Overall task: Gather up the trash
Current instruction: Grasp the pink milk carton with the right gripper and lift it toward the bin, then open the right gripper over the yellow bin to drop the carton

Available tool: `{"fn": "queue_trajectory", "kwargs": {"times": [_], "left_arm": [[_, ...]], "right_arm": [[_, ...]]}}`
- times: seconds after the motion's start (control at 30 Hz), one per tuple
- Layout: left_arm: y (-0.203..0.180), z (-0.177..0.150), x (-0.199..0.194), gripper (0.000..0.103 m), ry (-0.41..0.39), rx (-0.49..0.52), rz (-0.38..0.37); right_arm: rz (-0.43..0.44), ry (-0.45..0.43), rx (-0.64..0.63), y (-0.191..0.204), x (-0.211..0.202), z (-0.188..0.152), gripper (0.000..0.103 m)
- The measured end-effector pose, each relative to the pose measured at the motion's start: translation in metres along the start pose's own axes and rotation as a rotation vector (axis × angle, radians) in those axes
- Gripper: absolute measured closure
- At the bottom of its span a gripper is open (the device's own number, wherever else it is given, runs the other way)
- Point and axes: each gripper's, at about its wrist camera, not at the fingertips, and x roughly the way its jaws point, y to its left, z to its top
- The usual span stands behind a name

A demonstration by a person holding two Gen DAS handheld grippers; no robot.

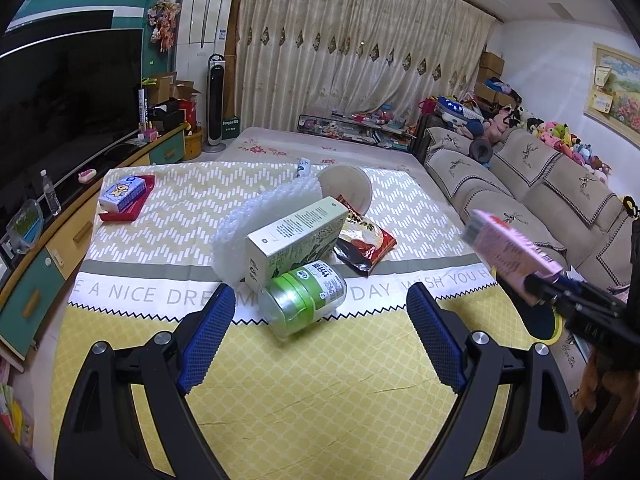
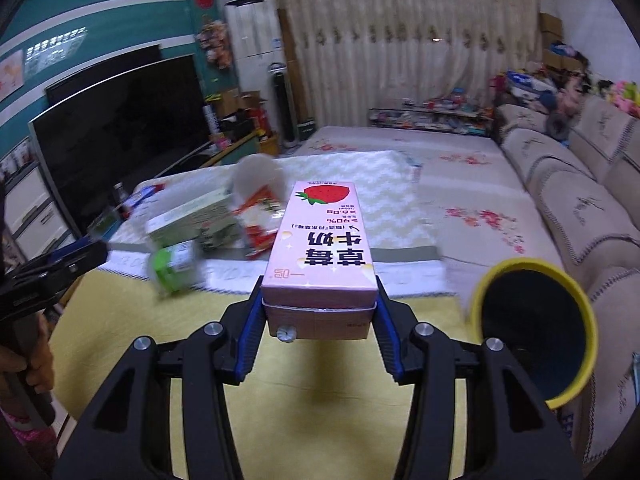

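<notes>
The table (image 1: 304,380) with its yellow cloth fills the lower middle of the left wrist view, and its near edge is cut off by the frame. In the right wrist view the yellow bin (image 2: 536,332) sits at the lower right, off the table's edge; its dark inside hides whatever lies in it, and its right side is partly cut off by the frame. The left claw (image 1: 320,304) takes up the bottom of its own view, spread wide with nothing in it, and its blue pads (image 1: 208,336) stand on either side of the green bottle (image 1: 302,300), which lies on its side just ahead. The right claw (image 2: 318,312) at the bottom middle of its view is squeezed on the pink milk carton (image 2: 322,248), held up above the table; in the left wrist view that carton shows blurred at the right edge. Behind the bottle, in the middle of the left wrist view, a pile lies close together: white bubble wrap (image 1: 256,220), a green and white box (image 1: 296,236) leaning on the bottle, a white cup (image 1: 346,188) on its side, and a red snack bag (image 1: 366,240) half hidden by the box. In the right wrist view this pile is too blurred to read.
</notes>
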Motion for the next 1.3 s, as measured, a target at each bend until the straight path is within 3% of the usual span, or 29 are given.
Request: {"fn": "queue_trajectory", "kwargs": {"times": [0.3,0.6,0.67,0.77,1.1,1.3], "left_arm": [[-0.015,-0.001,0.017,0.017,0.038,0.024,-0.007],[-0.033,-0.004,0.037,0.017,0.081,0.049,-0.016],[-0.035,-0.005,0.043,0.017,0.095,0.051,-0.011],[-0.034,-0.007,0.049,0.017,0.113,0.048,-0.007],[-0.019,-0.012,0.075,0.017,0.162,-0.001,0.021],[-0.011,-0.014,0.098,0.014,0.186,-0.061,0.088]], "right_arm": [[-0.241,0.026,0.164,-0.104,0.006,-0.020,0.056],[-0.358,0.087,0.249,-0.167,0.039,-0.048,0.056],[-0.370,0.100,0.258,-0.176,0.048,-0.049,0.055],[-0.388,0.097,0.282,-0.185,0.055,-0.053,0.045],[-0.355,0.061,0.261,-0.171,0.047,-0.048,0.039],[-0.328,0.059,0.248,-0.163,0.049,-0.046,0.038]]}}
